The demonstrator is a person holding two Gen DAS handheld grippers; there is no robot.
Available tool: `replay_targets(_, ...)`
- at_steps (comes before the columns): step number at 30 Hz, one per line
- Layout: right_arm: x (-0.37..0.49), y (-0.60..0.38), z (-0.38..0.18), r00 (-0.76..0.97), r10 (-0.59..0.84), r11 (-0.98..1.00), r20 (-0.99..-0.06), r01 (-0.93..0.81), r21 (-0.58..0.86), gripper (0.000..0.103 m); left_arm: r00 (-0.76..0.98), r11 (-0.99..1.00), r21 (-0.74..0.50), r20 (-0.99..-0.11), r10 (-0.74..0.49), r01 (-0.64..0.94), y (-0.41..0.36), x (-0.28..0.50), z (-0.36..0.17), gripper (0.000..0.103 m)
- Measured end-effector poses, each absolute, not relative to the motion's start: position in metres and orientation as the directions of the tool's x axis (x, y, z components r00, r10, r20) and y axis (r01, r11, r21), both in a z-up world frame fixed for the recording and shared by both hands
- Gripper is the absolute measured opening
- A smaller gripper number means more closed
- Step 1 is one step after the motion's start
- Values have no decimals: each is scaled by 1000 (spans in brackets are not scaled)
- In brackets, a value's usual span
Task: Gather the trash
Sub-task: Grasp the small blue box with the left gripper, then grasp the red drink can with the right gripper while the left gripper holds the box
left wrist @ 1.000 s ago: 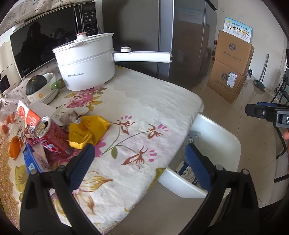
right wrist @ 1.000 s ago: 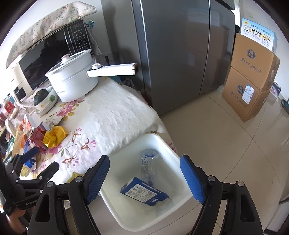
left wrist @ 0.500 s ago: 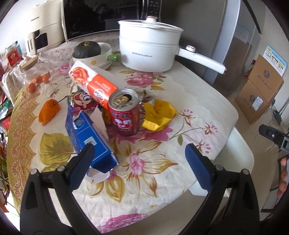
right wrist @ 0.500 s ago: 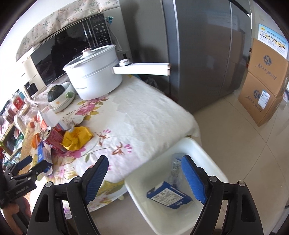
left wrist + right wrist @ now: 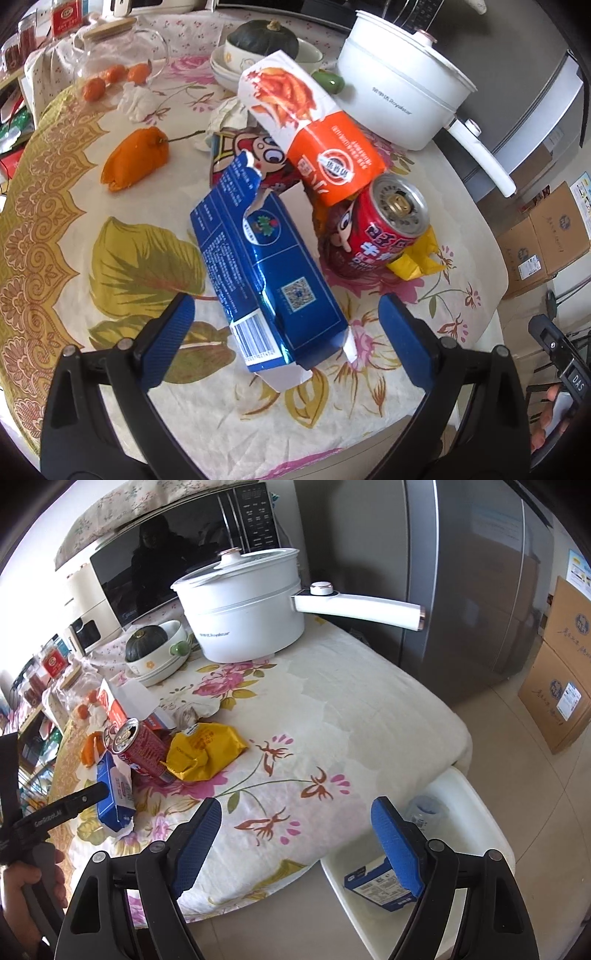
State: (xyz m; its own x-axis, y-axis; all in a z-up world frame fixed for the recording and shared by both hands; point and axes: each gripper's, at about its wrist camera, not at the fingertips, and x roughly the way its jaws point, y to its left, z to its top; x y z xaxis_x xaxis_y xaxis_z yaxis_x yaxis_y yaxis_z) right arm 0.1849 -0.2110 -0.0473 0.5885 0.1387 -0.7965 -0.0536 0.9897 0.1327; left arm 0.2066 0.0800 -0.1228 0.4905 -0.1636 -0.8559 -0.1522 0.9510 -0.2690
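A torn blue carton (image 5: 269, 284) lies on the flowered tablecloth, its near end between the fingers of my open left gripper (image 5: 286, 315), untouched by the pads. Behind it stand a red can (image 5: 380, 229), an orange-and-white snack box (image 5: 314, 133) and a crumpled yellow wrapper (image 5: 417, 262). In the right wrist view the same blue carton (image 5: 112, 794), red can (image 5: 142, 749) and yellow wrapper (image 5: 205, 751) sit at the left. My right gripper (image 5: 295, 830) hangs open over the table's near edge. A white bin (image 5: 480, 812) on the floor holds a blue box (image 5: 373, 886) and a clear bottle (image 5: 424, 808).
A white pot (image 5: 247, 616) with a long handle (image 5: 362, 607) stands at the back beside a bowl with a squash (image 5: 147, 642). An orange pepper (image 5: 136, 158), small oranges and a glass jug (image 5: 114, 48) lie at the left. Cardboard boxes (image 5: 561, 683) stand by the fridge.
My left gripper has swung left from the table corner and rolled, coming down over the blue carton. My right gripper has moved from above the bin to the table's edge.
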Motion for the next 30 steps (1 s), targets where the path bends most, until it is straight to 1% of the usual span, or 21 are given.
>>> replay_targets(2,187,-207,-50,585,136,990,-800,-59,125,85,464,943,-284,-868,-178,-170,83,209,-133,98)
replay_targets(5,189,-203,-53,579,137,990,-803,-62,124,85,429,929,-317,-878,-212,-190,86,211,-146,94)
replay_targets(6,189,-201,-54,578,139,990,-804,-63,126,85,420,922,-335,-878,-230,-195,87,211,-150,91)
replay_targets(7,190,-200,-54,576,140,990,-805,-64,127,85,413,914,-354,-876,-249,-200,87,211,-153,84)
replay_targets(8,190,-199,-55,575,142,990,-806,-65,128,85,407,905,-374,-873,-269,-205,88,211,-156,79)
replay_targets(9,191,-197,-56,574,143,989,-807,-66,129,85,416,904,-375,-870,-266,-206,89,210,-155,77)
replay_targets(10,191,-196,-56,573,144,989,-807,-68,129,85,417,905,-374,-869,-266,-204,89,210,-154,72)
replay_targets(14,192,-188,-56,573,151,989,-806,-81,127,85,422,908,-379,-863,-278,-179,89,205,-148,62)
replay_targets(16,194,-183,-55,574,159,987,-804,-89,132,85,431,910,-384,-856,-286,-158,94,202,-140,53)
replay_targets(18,196,-176,-55,574,169,986,-801,-100,137,85,438,919,-372,-853,-283,-129,98,196,-134,49)
replay_targets(22,203,-152,-57,573,204,979,-794,-142,149,85,461,936,-340,-847,-265,-87,108,184,-119,43)
replay_targets(30,217,-84,-67,569,262,955,-780,-267,126,85,543,946,-312,-811,-218,-86,155,151,-91,43)
